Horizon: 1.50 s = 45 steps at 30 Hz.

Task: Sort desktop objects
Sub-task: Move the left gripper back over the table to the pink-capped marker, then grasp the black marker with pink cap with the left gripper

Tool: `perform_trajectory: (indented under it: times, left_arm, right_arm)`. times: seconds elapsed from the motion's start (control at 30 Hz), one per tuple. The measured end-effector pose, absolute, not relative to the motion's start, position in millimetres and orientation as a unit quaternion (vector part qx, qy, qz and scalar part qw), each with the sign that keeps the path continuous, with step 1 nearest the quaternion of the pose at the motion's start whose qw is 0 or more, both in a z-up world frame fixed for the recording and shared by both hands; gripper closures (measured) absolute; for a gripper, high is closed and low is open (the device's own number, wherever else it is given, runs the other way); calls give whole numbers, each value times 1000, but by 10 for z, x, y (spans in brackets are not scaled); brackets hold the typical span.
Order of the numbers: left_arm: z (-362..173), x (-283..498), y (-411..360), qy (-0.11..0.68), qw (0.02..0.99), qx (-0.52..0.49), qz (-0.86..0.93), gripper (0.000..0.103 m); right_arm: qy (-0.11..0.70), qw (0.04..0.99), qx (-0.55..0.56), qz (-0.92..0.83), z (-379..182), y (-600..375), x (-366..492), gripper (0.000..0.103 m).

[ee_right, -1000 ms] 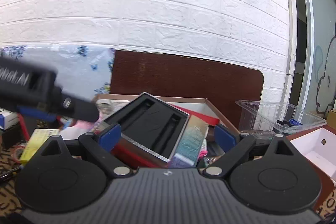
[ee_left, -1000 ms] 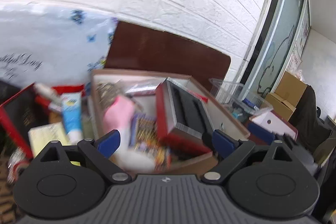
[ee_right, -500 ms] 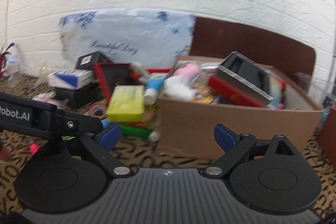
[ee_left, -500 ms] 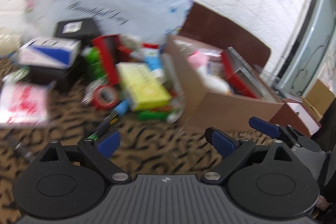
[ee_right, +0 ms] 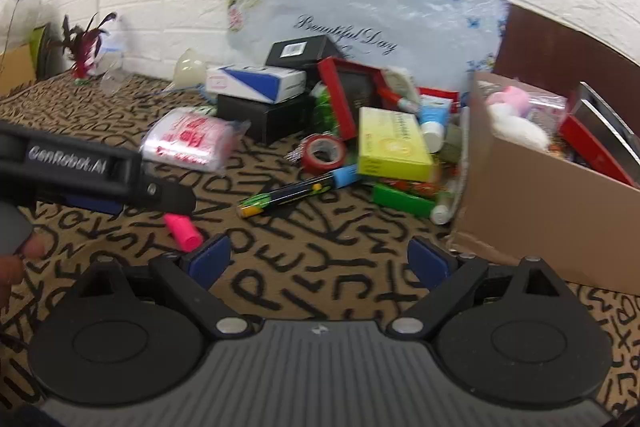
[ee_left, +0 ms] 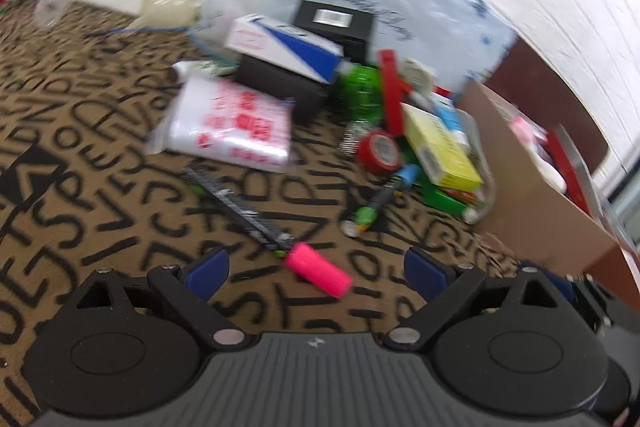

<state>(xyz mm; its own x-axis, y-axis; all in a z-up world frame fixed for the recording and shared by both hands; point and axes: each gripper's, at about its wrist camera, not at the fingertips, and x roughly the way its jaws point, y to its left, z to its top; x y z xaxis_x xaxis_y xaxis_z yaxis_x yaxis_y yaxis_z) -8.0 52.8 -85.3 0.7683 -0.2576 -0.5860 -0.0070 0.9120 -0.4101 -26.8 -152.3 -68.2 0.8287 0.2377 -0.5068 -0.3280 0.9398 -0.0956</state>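
Left gripper (ee_left: 316,265) jaws apart, empty, hovering just short of pink marker (ee_left: 319,269) on bench; right gripper (ee_right: 320,259) apart too; best drop straight, pinch cap crosswise, then carry to cardboard box (ee_left: 532,195)

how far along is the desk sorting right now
Partly done: the cardboard box already holds several things, including a red case. Nothing is in hand; the left gripper and right gripper both have open, empty jaws. Left on the table: the pink highlighter, red tape roll, yellow box and more.
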Motion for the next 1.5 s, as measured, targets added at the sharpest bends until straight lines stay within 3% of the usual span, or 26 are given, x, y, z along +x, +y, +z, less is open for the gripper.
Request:
perform_trajectory:
  times: [0.13, 0.2, 0.3, 0.43, 0.5, 0.63, 0.7, 0.77, 0.8, 0.87, 1.07, 1.23, 1.33, 1.5]
  left_arm:
    - [-870, -2, 584, 335, 919, -201, -59, 8]
    - [-871, 29, 621, 330, 920, -203, -58, 8]
    - [-894, 96, 670, 334, 917, -213, -50, 9]
    - [-954, 155, 737, 349, 907, -231, -41, 25]
    - [-973, 150, 765, 348, 906, -238, -39, 29]
    - [-983, 145, 789, 347, 904, -245, -38, 33]
    - [-986, 149, 790, 348, 905, -242, -37, 37]
    - [-998, 158, 782, 354, 903, -239, -39, 56]
    - [-1002, 160, 773, 357, 903, -238, -38, 60]
    - [-1011, 170, 759, 364, 901, -233, -42, 78]
    - [-1008, 202, 698, 368, 903, -219, -38, 74]
    - [-991, 223, 648, 373, 906, -199, -40, 76]
    - [-994, 231, 633, 371, 906, -200, -38, 68]
    - [-966, 241, 518, 375, 911, -170, -34, 77]
  right_arm:
    - [257, 947, -98, 164, -715, -1375, -257, 11]
    - [258, 942, -111, 183, -731, -1283, -250, 20]
    - [262, 933, -129, 212, -768, -1123, -209, 26]
    - [269, 918, -144, 251, -852, -908, -101, 45]
    - [269, 915, -149, 262, -898, -815, -63, 57]
    - [279, 908, -151, 274, -989, -689, 13, 67]
    - [284, 904, -151, 282, -1018, -666, -2, 82]
    - [287, 900, -158, 289, -1006, -648, -62, 86]
    - [289, 897, -163, 292, -998, -640, -100, 89]
    - [291, 891, -168, 305, -985, -632, -186, 89]
    - [288, 891, -169, 307, -994, -632, -280, 88]
    - [300, 893, -153, 297, -1003, -612, -188, 87]
    - [304, 895, -142, 293, -1024, -604, -164, 86]
    - [303, 896, -141, 293, -1023, -622, -185, 87]
